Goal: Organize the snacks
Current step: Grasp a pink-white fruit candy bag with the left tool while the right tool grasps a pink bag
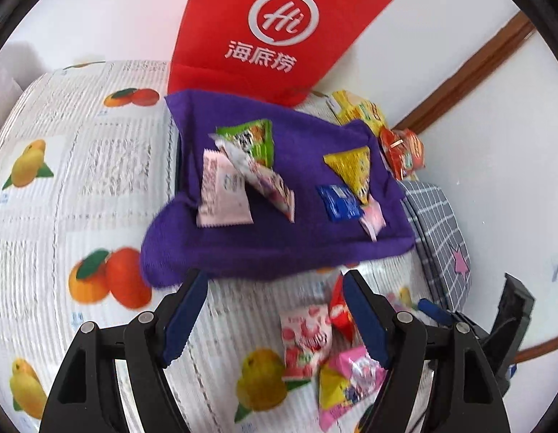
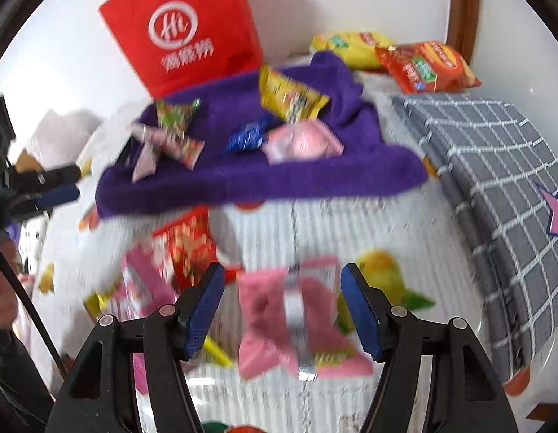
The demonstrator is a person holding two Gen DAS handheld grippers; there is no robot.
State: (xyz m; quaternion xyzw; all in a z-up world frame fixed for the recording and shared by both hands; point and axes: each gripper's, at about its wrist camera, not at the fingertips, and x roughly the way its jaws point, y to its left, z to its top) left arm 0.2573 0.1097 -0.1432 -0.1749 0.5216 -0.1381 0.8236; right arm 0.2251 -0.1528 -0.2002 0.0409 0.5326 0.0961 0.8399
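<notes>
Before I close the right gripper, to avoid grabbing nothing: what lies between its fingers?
A pink snack packet lies between the right gripper fingers, untouched, in the right wrist view.

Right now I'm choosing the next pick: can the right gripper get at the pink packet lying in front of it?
Probably yes. The right gripper has open jaws either side of the pink packet, which lies on the fruit-print table cover with nothing on top of it.

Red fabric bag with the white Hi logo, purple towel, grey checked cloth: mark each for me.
Red fabric bag with the white Hi logo [image 1: 279, 54], left wrist view, front panel below the logo.
Purple towel [image 1: 279, 249], left wrist view, bare near edge.
Grey checked cloth [image 2: 495, 166], right wrist view, top surface.
</notes>
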